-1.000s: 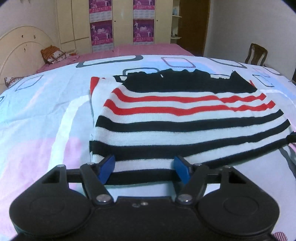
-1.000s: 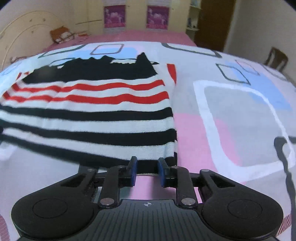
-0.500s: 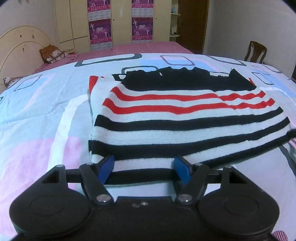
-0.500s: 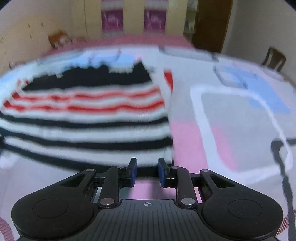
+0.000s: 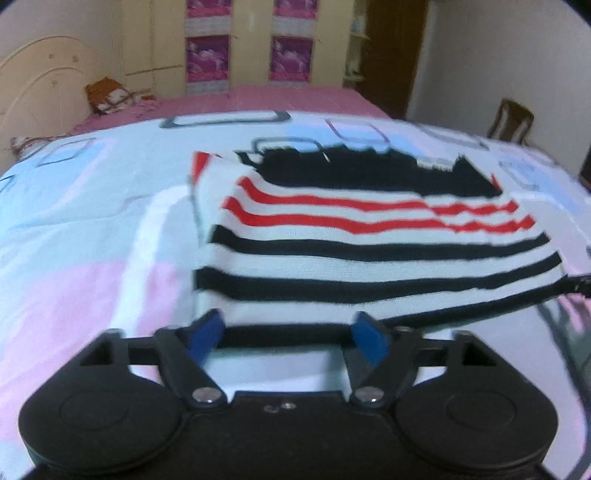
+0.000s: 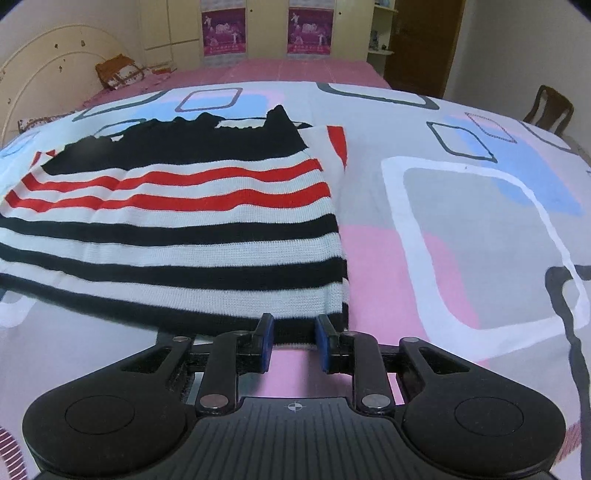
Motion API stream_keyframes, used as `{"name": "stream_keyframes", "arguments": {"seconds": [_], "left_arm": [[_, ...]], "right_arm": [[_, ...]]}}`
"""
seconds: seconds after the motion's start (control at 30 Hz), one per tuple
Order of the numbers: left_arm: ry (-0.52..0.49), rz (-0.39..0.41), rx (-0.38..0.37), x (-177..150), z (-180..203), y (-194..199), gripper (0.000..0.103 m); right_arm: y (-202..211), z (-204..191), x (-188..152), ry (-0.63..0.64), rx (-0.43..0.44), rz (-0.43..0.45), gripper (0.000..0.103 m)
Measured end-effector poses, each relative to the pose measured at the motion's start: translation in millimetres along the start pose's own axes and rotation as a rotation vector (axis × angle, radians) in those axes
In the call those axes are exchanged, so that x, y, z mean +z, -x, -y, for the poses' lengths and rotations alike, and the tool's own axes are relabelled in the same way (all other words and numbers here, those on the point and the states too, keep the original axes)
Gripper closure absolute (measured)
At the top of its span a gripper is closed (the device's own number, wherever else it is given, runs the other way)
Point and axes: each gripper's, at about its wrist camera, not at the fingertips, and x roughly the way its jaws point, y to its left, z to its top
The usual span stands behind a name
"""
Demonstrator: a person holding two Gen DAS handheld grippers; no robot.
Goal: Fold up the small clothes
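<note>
Striped sweater (image 5: 369, 251) on bedspread (image 5: 74, 221), both grippers parted

bare bedspread (image 6: 461, 229) right of sweater (image 6: 184, 236), left too

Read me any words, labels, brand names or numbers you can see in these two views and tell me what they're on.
No text can be read.
Posters on the cupboard doors: printed lines too small and blurred to read.
Right gripper body: a crosshair mark only, no letters.
Left gripper: no marking visible.
Striped sweater and bedsheet: patterns only, no label visible.
</note>
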Motion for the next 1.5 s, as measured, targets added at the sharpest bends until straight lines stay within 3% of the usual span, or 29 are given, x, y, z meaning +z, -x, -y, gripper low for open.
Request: {"name": "stream_keyframes", "arguments": {"seconds": [0.03, 0.07, 0.1, 0.17, 0.2, 0.23, 0.3, 0.37, 0.53, 0.63, 0.7, 0.87, 1.0, 1.13, 1.2, 1.5], "left_arm": [[0.047, 0.015, 0.009, -5, -5, 9, 0.007], [0.119, 0.022, -0.012, -11, -12, 15, 0.015], [0.198, 0.024, -0.055, -16, -19, 18, 0.019], [0.394, 0.036, -0.157, -32, -32, 17, 0.035], [0.487, 0.049, -0.185, -38, -37, 14, 0.035], [0.587, 0.06, -0.208, -45, -41, 9, 0.035], [0.736, 0.099, -0.238, -54, -46, 1, 0.035], [0.79, 0.133, -0.24, -54, -47, -7, 0.035], [0.824, 0.201, -0.242, -40, -51, -34, 0.036], [0.847, 0.216, -0.215, -31, -57, -48, 0.053], [0.891, 0.226, -0.209, -29, -64, -56, 0.061], [0.94, 0.208, -0.224, -24, -75, -66, 0.085], [0.887, 0.293, -0.248, -11, -66, -36, 0.086], [0.877, 0.196, -0.204, -13, -73, -55, 0.086], [0.93, 0.189, -0.245, -22, -82, -58, 0.086], [0.77, 0.287, -0.253, 13, -53, -29, 0.086]], "right_arm": [[6, 1, -1, -0.006, 0.007, 0.016, 0.031], [16, 2, -4, -0.012, 0.017, 0.059, 0.024], [24, 2, -8, -0.011, 0.042, 0.092, 0.024], [31, 3, -12, -0.039, 0.059, 0.096, 0.044], [32, 4, -12, -0.064, 0.08, 0.095, 0.069], [33, 4, -12, -0.087, 0.096, 0.091, 0.081], [33, 1, -10, -0.117, 0.118, 0.098, 0.086], [35, -7, -5, -0.112, 0.142, 0.114, 0.09], [28, -28, 17, -0.124, 0.212, 0.112, 0.09], [18, -41, 32, -0.158, 0.252, 0.109, 0.09], [11, -51, 45, -0.16, 0.259, 0.107, 0.1], [-4, -79, 68, -0.111, 0.251, 0.095, 0.1], [-14, -98, 79, -0.065, 0.265, 0.089, 0.1], [-33, -116, 85, -0.044, 0.298, 0.075, 0.1], [-58, -126, 81, -0.013, 0.28, -0.029, 0.101], [-68, -123, 73, -0.001, 0.299, 0.014, 0.102]]}}
